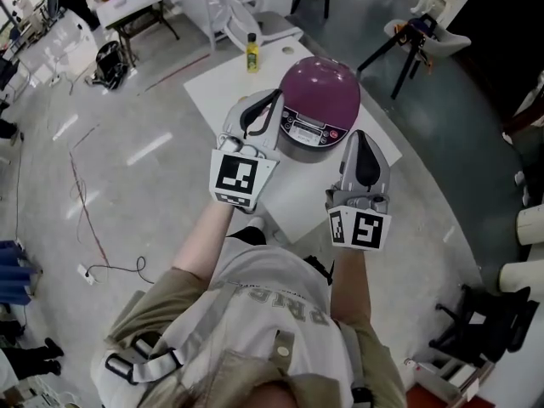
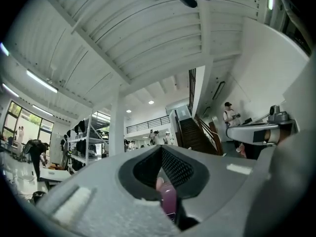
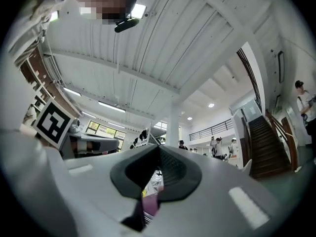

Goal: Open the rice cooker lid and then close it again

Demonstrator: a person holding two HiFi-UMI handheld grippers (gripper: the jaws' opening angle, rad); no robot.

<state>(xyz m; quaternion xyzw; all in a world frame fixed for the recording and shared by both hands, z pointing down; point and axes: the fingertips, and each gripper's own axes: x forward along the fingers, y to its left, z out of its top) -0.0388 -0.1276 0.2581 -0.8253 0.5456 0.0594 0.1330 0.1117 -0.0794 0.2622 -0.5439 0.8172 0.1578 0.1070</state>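
Observation:
The rice cooker (image 1: 318,100) has a purple domed lid, which is down, and a silver control panel facing me. It stands on a white table (image 1: 223,82). My left gripper (image 1: 273,99) is shut and holds nothing, its tips close beside the cooker's left side. My right gripper (image 1: 361,137) is also shut and holds nothing, just right of the cooker's front. Both point slightly upward. In the left gripper view the shut jaws (image 2: 161,149) fill the lower frame, with a sliver of the purple cooker (image 2: 168,201) in the gap. The right gripper view shows the same (image 3: 159,147), with the purple cooker (image 3: 149,204) below.
A yellow bottle (image 1: 252,53) stands on the table behind the cooker. A black tripod stand (image 1: 399,48) is off the table's far right side. Cables (image 1: 85,219) lie on the floor to the left. A person (image 2: 229,115) stands by a staircase far off.

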